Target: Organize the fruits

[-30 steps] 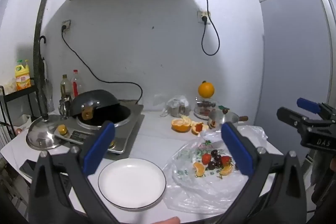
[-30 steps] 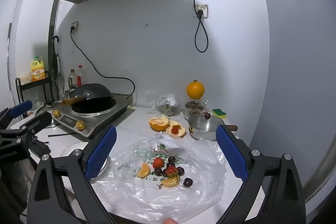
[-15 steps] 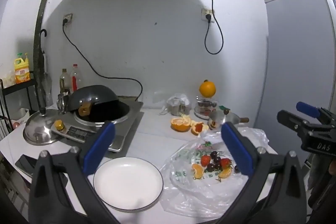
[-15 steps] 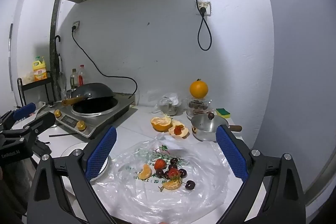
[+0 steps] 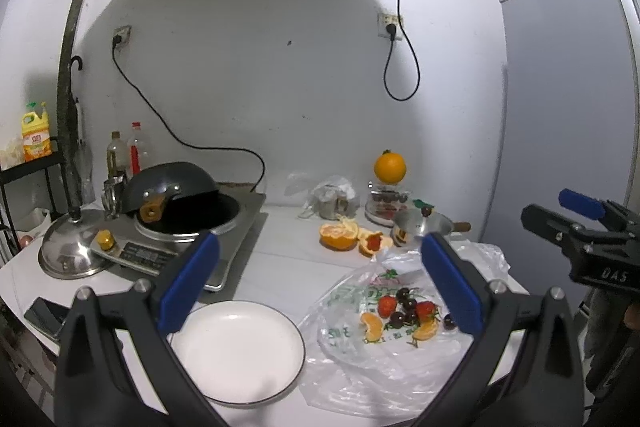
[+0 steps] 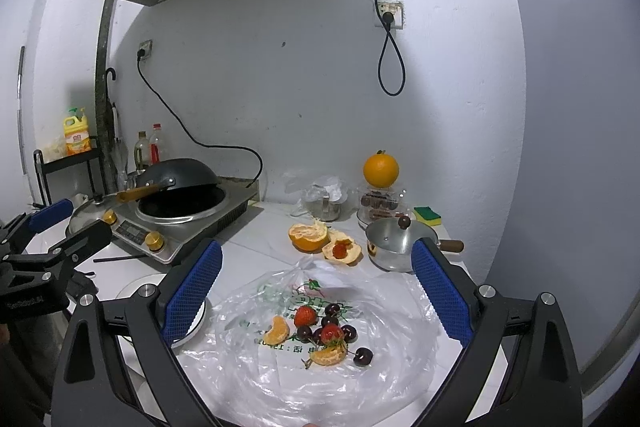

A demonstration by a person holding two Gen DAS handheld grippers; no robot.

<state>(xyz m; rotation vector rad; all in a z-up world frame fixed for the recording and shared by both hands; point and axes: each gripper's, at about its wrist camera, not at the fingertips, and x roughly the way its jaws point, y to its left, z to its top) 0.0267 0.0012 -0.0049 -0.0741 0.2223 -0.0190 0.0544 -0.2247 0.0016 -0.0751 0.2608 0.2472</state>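
Left gripper hangs wide open and empty above the counter; from its camera I see the white plate below its left finger, near the front edge, with bare counter between it and the cooker. Beside the plate, the fruit pile sits on the plastic bag.

Right gripper is also spread wide, holding nothing, directly over the strawberries, cherries and orange segments mid-bag, well clear of the small pot.
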